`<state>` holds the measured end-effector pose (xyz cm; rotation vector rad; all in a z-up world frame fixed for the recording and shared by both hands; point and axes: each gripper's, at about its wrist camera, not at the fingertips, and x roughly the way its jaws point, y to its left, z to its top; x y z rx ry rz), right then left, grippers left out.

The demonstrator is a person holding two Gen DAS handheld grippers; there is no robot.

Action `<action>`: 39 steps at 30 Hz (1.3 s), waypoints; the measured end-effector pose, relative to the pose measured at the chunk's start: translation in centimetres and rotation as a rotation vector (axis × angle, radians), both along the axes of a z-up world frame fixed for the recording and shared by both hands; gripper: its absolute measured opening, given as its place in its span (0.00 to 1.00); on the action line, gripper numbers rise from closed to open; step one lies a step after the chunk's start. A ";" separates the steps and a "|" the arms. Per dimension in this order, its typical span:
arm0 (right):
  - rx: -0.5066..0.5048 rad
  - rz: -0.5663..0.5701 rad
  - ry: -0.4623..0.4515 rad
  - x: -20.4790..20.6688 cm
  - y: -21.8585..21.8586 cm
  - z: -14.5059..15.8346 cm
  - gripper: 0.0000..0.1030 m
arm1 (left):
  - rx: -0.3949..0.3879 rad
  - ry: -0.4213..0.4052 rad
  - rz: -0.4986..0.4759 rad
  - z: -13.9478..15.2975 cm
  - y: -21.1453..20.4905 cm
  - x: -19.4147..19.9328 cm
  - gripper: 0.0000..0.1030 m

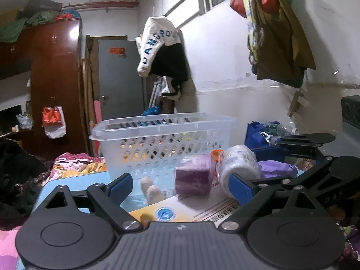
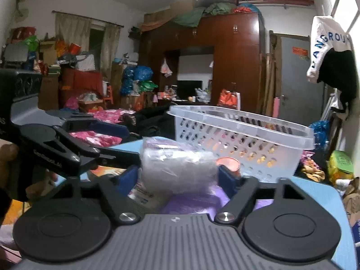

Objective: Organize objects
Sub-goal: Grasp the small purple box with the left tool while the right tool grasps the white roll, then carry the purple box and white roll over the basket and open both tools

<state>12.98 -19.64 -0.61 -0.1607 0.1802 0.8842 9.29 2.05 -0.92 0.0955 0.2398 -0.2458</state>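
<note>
The right tongs (image 2: 178, 175) sit closed on a clear-wrapped roll (image 2: 177, 164) on the blue surface (image 2: 315, 193), pads touching both its ends. The left tongs (image 1: 180, 185) gape open around a purple block (image 1: 193, 180) — not touching it. The white basket (image 1: 162, 139) stands just behind both.

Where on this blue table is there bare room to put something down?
The blue table is bare at the corner right of the basket, and a bare strip runs left of the basket. In front of the basket it is crowded: purple block, wrapped roll, printed box.
</note>
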 end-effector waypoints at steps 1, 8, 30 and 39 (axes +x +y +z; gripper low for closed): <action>0.011 -0.004 0.010 0.0 -0.5 0.0 0.73 | -0.002 0.004 -0.002 0.0 -0.1 0.3 0.92; 0.067 -0.019 0.061 0.7 -3.6 0.3 0.72 | -0.001 0.062 0.001 -0.2 -1.4 2.4 0.74; 0.059 -0.110 -0.051 2.8 -1.7 7.2 0.72 | -0.052 -0.092 0.061 7.3 0.6 1.3 0.43; -0.019 -0.286 0.060 12.7 2.6 10.7 0.72 | -0.037 0.059 0.156 11.5 0.4 12.6 0.43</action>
